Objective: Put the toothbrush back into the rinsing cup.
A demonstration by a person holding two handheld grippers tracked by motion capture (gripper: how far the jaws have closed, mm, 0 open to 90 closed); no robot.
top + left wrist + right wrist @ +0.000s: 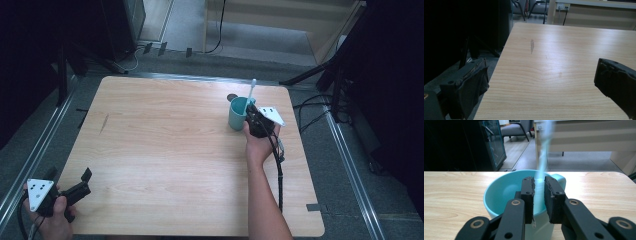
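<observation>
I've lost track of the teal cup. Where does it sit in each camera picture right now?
High view: the teal cup stands right of centre toward the far edge, just ahead of the right gripper.
Left gripper view: bare wooden table ahead, no cup.
Right gripper view: the cup is at centre, close behind the jaws.
Shared landmark: the pale toothbrush standing in the cup.

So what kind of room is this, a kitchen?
More likely an office or lab: a bare wooden table on grey carpet, cables on the floor, an office chair behind.
</observation>
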